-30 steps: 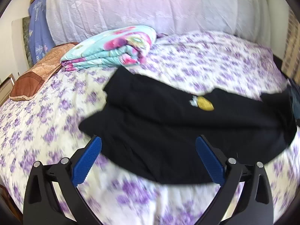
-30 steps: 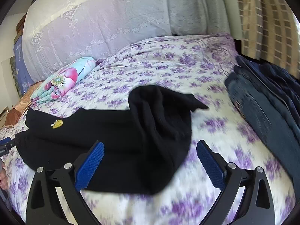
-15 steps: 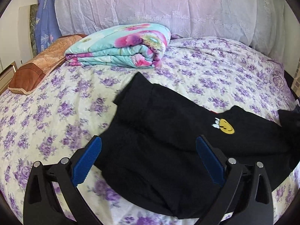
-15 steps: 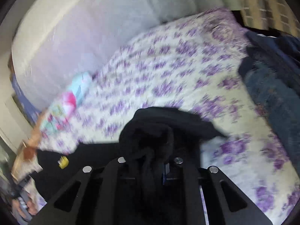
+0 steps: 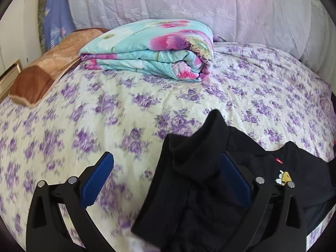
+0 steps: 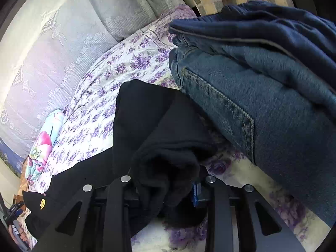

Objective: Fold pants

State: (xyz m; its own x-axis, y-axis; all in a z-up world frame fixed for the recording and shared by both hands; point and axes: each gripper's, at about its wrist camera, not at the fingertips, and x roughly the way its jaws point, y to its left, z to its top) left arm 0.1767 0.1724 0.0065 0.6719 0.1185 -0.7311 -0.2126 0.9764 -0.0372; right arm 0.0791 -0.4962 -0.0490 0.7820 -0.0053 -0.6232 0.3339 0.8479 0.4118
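- Left wrist view: left gripper (image 5: 166, 180) spread wide over the bed (image 5: 117, 113); a raised fold of the black pants (image 5: 197, 168) stands between its jaws, lying against the right blue pad, clear of the left pad.
- Pants stretch along the near edge of the bed; a small yellow smiley patch (image 5: 284, 177) shows on the fabric.
- Folded floral quilt (image 5: 151, 48) lies toward the far edge, by the white pillows (image 5: 189, 2); a brown cushion (image 5: 48, 63) sits left of it.
- Right wrist view: right gripper (image 6: 166, 189) has a bunched black end of the pants (image 6: 159, 147) between its narrow jaws, which are easing apart.
- Blue jeans (image 6: 262, 96) and a darker blue garment (image 6: 262, 23) are stacked at the right edge of the bed, just beside the black cloth.
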